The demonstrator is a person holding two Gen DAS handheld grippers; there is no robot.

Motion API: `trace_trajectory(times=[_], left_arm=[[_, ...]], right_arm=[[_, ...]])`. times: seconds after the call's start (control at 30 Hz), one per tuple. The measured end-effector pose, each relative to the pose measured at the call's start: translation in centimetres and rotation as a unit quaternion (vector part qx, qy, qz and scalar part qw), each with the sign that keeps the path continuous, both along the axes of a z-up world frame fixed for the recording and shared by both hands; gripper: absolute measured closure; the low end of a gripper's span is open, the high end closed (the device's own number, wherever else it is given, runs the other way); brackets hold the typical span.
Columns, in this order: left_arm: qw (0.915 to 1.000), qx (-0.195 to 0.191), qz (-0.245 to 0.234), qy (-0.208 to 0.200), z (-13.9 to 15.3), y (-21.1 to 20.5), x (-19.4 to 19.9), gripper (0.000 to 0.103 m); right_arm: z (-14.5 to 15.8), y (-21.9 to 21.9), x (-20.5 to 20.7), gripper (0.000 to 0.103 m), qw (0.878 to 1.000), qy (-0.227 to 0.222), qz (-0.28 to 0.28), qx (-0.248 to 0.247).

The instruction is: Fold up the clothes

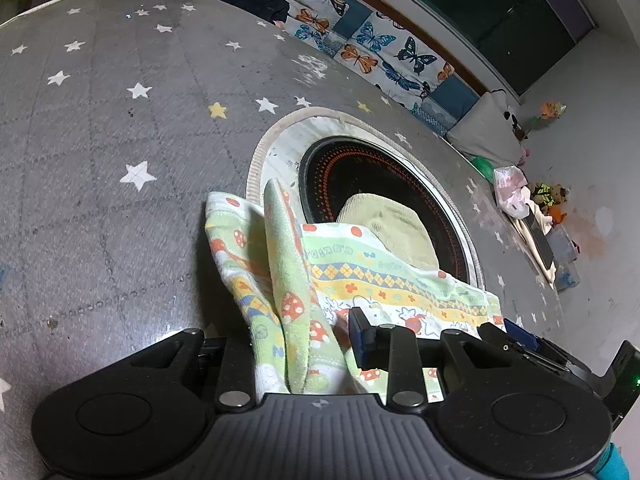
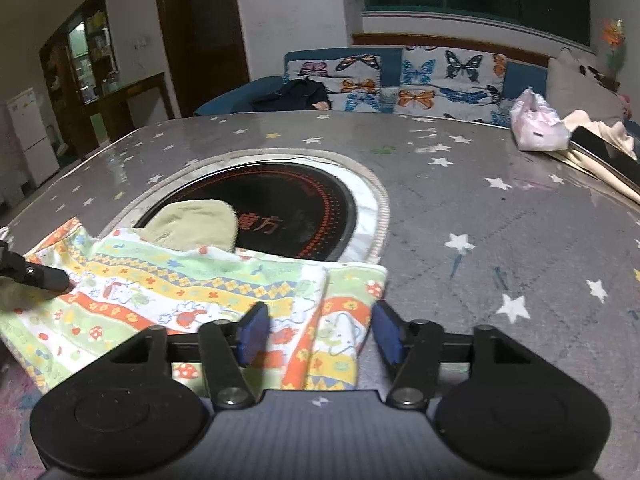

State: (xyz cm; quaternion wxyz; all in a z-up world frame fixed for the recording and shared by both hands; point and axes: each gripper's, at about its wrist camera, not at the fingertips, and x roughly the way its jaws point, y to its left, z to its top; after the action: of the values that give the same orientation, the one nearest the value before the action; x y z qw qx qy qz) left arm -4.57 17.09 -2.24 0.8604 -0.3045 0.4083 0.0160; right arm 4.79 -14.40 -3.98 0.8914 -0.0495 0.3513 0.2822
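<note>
Patterned cloth (image 2: 208,292) pinched by left tool (image 1: 304,340), right tool (image 2: 316,334) open.

The patterned cloth (image 2: 208,288) is a soft, towel-like piece printed in bands of pale green, yellow, orange and white, with red spotted mushrooms, small flowers and cartoon animals (a line of lettering runs along one green band). It lies spread on the grey star-printed table cover, its far edge reaching onto the rim of the round black cooktop. Its right end is folded over, leaving a doubled flap with a neat edge. At the left end the cloth (image 1: 280,280) is bunched and lifted into upright folds. A plain beige-green garment (image 2: 196,222), possibly a hat, rests partly beneath its far edge.
</note>
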Motion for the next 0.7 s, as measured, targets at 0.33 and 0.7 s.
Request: trace_trajectory(times=[0.33,0.7], left_arm=[[0.9994,0.030,-0.014,0.002,0.3,-0.6,0.3,0.075],[0.9966,0.070,-0.040,-0.019,2.2,-1.7,0.8,0.086]], right_arm=[[0.3,0.3,-0.3,0.090,1.000,0.013,0.014,0.017],[2.1,-0.2,-1.4,0.094,0.999,-0.009,0.016,0.039]])
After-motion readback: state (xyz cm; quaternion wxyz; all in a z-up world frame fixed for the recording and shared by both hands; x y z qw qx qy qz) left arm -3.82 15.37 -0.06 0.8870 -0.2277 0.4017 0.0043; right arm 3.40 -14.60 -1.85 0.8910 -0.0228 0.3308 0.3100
